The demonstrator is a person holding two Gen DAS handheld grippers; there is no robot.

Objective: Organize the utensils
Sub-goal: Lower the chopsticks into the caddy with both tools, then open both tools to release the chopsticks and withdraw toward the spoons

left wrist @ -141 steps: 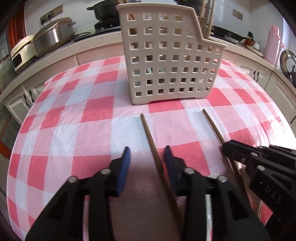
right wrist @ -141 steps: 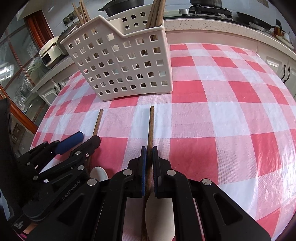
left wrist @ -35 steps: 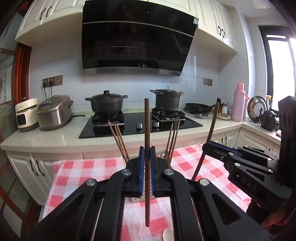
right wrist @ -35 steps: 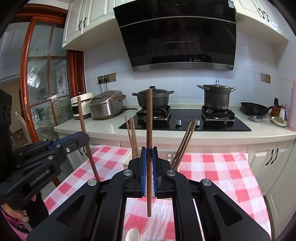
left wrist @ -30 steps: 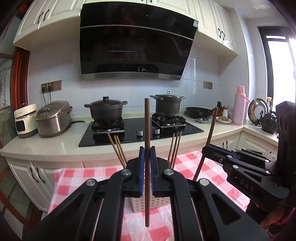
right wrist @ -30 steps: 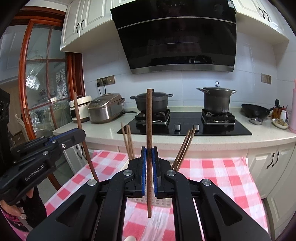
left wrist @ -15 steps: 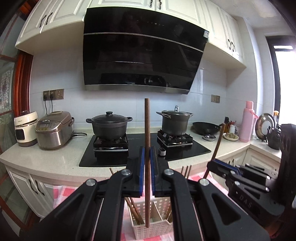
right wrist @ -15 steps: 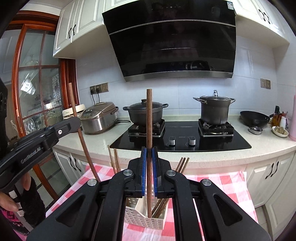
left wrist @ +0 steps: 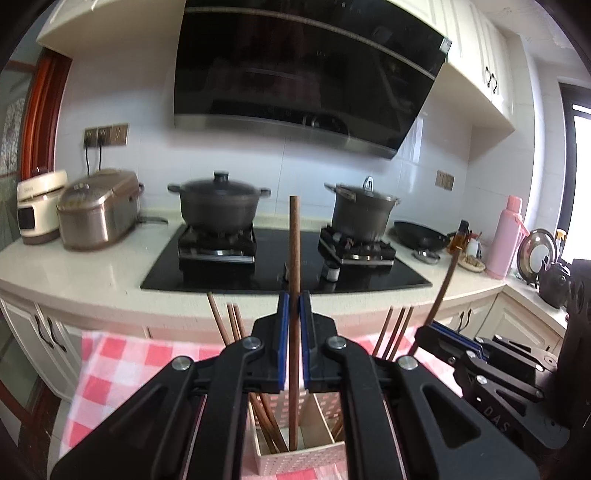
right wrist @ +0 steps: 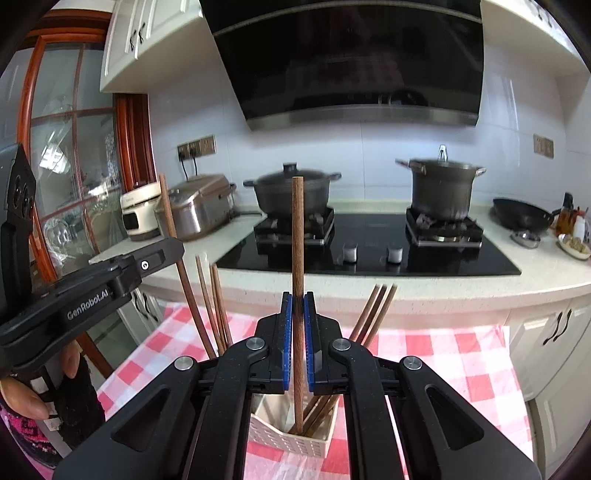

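Wooden handles already fill the white caddy (left wrist: 301,458), and you've got the left gripper (left wrist: 294,332) and right gripper (right wrist: 298,332) each clenched on an upright spoon handle (left wrist: 294,258), both poised over its compartments, so lowering and releasing remain.

Daylight flooding in from window (left wrist: 581,122) at far right of left wrist view — frame blowing out there. Range hood (left wrist: 303,74) reading as dark mass, faint reflections showing. Pots (right wrist: 291,192) and rice cooker (left wrist: 98,208) smearing with motion blur. Fisheye bending cabinets (right wrist: 147,33) and counter (right wrist: 369,286) at edges — black vignette closing corners. Near gripper bodies staying sharp.
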